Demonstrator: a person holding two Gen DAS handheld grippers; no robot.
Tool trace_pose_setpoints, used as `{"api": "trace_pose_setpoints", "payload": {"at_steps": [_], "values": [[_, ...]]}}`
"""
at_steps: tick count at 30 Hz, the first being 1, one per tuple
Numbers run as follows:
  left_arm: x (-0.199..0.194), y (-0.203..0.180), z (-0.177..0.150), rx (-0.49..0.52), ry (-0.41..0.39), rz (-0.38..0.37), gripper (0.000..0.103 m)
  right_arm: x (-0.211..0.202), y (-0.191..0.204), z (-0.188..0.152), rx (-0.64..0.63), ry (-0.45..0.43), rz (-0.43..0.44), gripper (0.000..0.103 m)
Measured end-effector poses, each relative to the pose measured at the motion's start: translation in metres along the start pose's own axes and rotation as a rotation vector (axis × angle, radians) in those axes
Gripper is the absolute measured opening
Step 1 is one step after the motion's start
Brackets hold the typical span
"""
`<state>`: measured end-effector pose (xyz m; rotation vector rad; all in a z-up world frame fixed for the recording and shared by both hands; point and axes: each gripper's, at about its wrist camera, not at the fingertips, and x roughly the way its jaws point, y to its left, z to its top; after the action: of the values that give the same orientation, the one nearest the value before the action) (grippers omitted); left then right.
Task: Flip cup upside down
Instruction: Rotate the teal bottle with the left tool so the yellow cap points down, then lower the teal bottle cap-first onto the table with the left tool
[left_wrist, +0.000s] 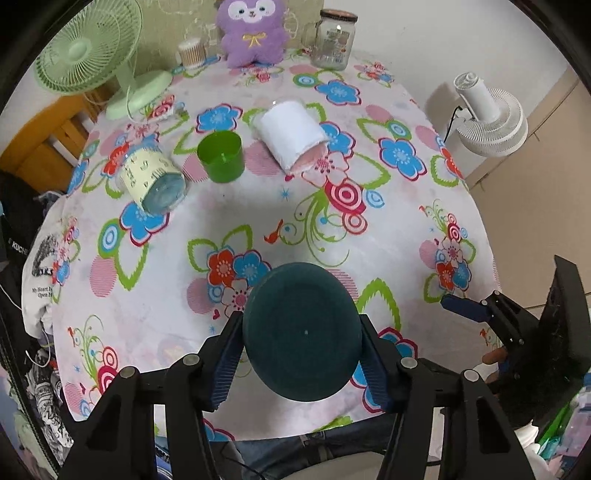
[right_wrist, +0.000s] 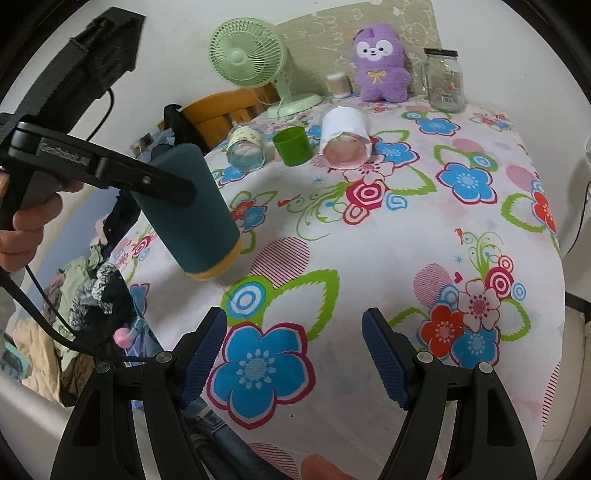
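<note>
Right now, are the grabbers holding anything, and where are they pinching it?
The left gripper pinches the dark teal cup by its sides, near the closed bottom end. The right gripper is open and holds nothing.

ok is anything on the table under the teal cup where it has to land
Nothing visible. The teal cup, clamped in the left gripper, hangs tilted over bare tablecloth. The green cup and the two lying cups sit well beyond it.

The left gripper (right_wrist: 173, 192) clamps a dark teal cup (right_wrist: 195, 210), tilted with its yellow-rimmed mouth low, touching or just over the table's (right_wrist: 369, 266) left edge; the right gripper (right_wrist: 295, 354) hangs at the near edge, fingers wide apart, holding nothing.
</note>
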<state>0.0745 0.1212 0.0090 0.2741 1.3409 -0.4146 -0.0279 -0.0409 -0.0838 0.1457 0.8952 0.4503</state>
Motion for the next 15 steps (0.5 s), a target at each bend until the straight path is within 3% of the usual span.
{"api": "trace_pose_setpoints", "payload": {"at_steps": [12,15], "values": [[0.016,0.006,0.002,-0.007,0.024,0.009,0.061,0.003,0.014,0.004,-0.047,0.004,-0.006,0.078],[0.016,0.004,0.003,0.0,0.025,0.011,0.067,0.003,0.015,0.006,-0.049,0.003,-0.005,0.078]]}}
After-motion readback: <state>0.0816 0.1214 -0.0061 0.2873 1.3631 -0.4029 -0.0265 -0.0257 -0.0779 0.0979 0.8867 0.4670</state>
